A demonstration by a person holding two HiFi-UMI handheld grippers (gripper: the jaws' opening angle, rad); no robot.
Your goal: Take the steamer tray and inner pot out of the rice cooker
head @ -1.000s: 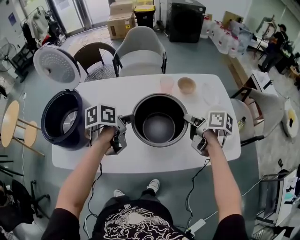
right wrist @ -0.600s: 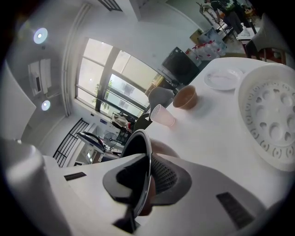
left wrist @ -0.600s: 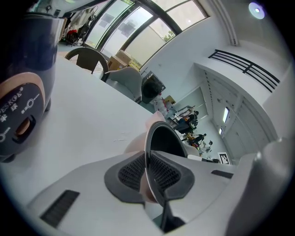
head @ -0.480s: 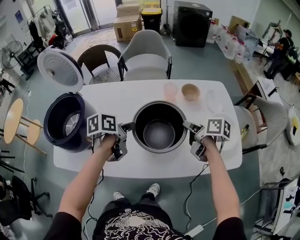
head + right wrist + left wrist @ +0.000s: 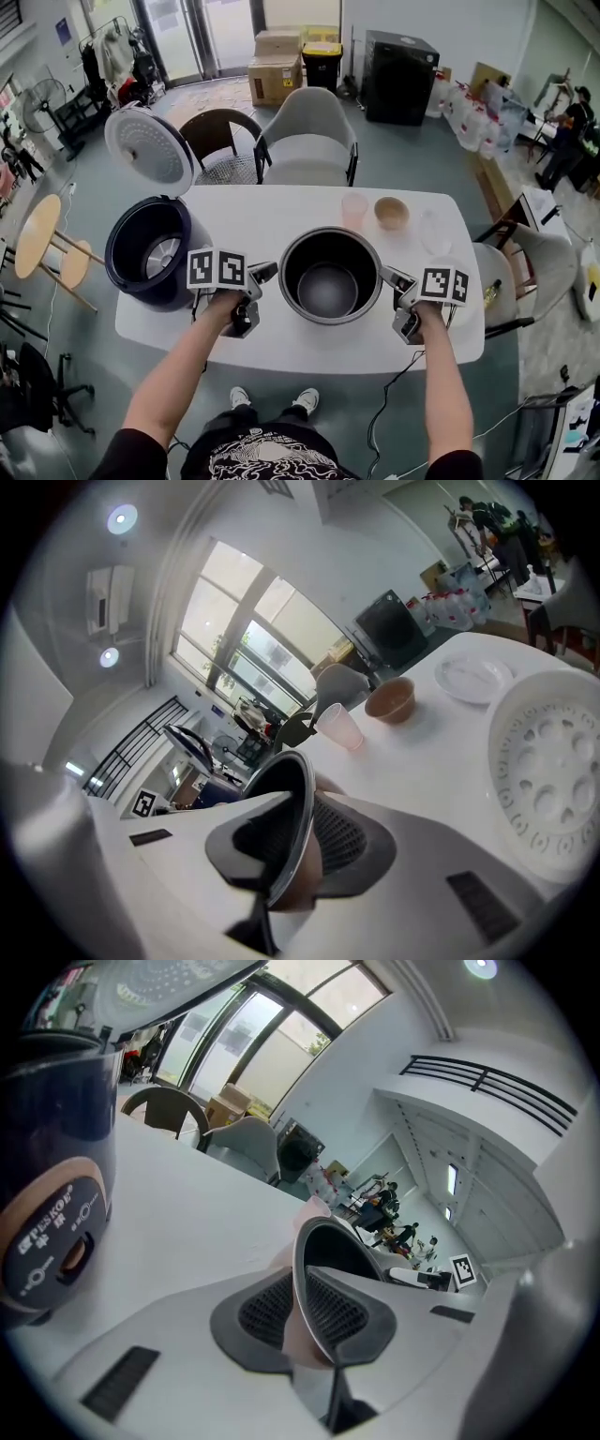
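The dark metal inner pot [image 5: 328,281], empty, stands in the middle of the white table [image 5: 281,211]. My left gripper [image 5: 267,272] is shut on its left rim, and in the left gripper view the pads clamp the thin pot [image 5: 314,1251] edge at my left gripper [image 5: 305,1312]. My right gripper [image 5: 389,277] holds the right rim; its jaws are opening while the pot [image 5: 281,789] rim still sits between the pads of my right gripper [image 5: 300,850]. The white perforated steamer tray [image 5: 553,780] lies on the table to the right. The dark blue rice cooker [image 5: 155,253] stands at the table's left, lid [image 5: 150,150] raised.
Behind the pot stand a pink cup [image 5: 354,211], a brown bowl [image 5: 391,213] and a clear dish [image 5: 431,227]. Two chairs [image 5: 305,141] are pushed in at the far side. The cooker's front panel [image 5: 56,1232] is close on my left gripper's left.
The head view has tilted up, showing more of the room. Both grippers stay on the pot's rim, and the pot keeps its place on the table.
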